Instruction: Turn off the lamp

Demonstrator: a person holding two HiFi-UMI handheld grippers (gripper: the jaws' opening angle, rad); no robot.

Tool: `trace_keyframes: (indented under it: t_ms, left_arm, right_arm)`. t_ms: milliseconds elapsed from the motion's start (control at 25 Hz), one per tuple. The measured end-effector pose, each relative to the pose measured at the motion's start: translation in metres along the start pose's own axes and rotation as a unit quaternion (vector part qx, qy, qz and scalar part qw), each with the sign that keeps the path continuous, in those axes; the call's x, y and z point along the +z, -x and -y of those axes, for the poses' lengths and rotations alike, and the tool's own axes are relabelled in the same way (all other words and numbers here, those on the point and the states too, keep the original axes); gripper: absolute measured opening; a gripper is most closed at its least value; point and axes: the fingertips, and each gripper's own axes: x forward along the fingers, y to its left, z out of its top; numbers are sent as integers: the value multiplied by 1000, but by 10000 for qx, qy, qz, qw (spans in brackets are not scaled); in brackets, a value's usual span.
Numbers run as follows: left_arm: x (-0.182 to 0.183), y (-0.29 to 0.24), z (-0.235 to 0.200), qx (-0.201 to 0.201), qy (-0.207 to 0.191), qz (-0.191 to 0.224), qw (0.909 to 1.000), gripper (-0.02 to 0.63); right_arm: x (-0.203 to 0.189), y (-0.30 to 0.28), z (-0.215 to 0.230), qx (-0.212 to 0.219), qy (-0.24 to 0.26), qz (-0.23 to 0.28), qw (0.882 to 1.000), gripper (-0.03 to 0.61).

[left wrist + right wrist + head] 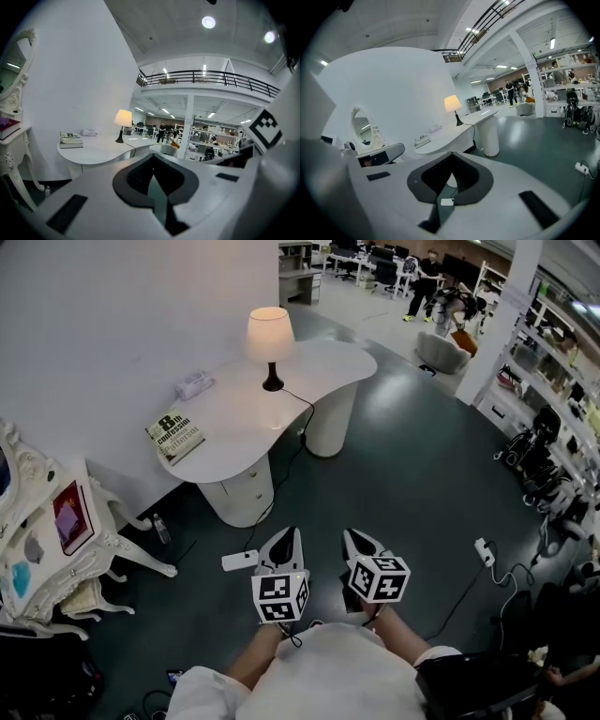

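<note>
— white counter (234,427), where's the lamp (270,338)?
— standing lit near its back edge, beside the wall (112,315).
— and the fingers?
— left gripper (290,534) and right gripper (352,536) both closed on nothing, over the floor (412,456), well apart from it.

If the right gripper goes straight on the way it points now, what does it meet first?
The right gripper would probably meet the floor short of the table; depth is unclear.
</note>
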Motion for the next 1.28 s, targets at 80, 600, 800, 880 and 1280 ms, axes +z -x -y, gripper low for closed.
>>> trace_keyframes:
  t_ms: [80,600,800,880,1280]
  left_arm:
    - [0,-10,5,20,-10,21,10000,8]
    - [-4,-72,32,-14,-82,-39,10000,8]
    - [-7,-88,31,43,-77,-78,9999,8]
    - [-7,-90,30,88,-88,-103,9999,8]
    - [-8,-126,25,149,-229,-189,9994,8]
  right_arm:
    - [5,-4,12,13,10,-11,10000,-2]
    - [21,-25,64,83,-26,-77,9999,-2]
    - [18,-30,76,55,-77,-138,9999,-2]
    - [16,-30,80,47,-97,-181,9998,-2]
    - [29,-62,100,111,-158,-200,9996,-2]
